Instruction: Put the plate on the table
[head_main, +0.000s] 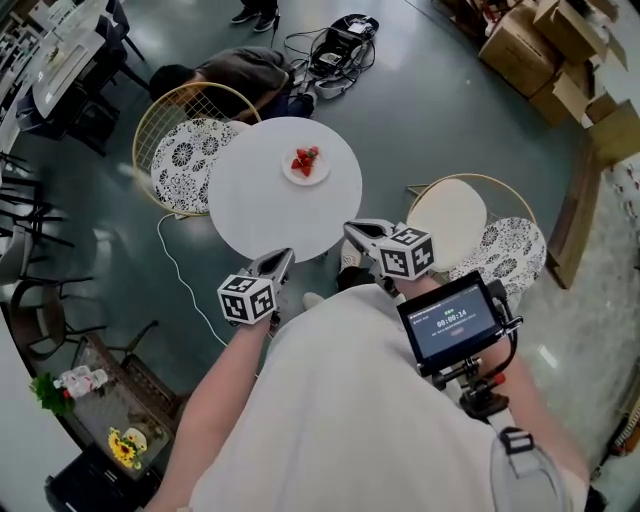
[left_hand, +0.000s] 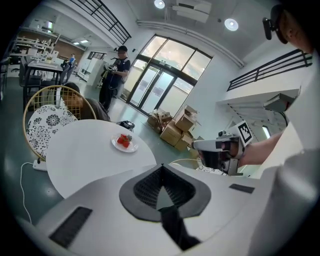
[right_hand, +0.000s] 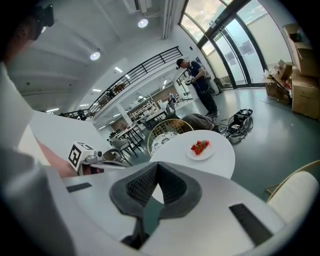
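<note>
The plate is on the round table, and both of your grippers are closed and empty.

The white round table (head_main: 250, 205) stands in front of you. A wire chair (head_main: 205, 102) with a patterned cushion (head_main: 188, 158) is at its left edge, and a cream-seated chair (head_main: 447, 212) is just off its right edge. The plate (head_main: 306, 166) lies flat on the tabletop a little past the middle, toward the far edge, with a few strawberries (head_main: 304, 159) on it. Your left gripper (head_main: 284, 259) is at the table's near edge, well apart from the plate. Its jaws are pressed together with nothing between them. Your right gripper (head_main: 353, 230) is just beside it at the near right edge, jaws also together and holding nothing.
</note>
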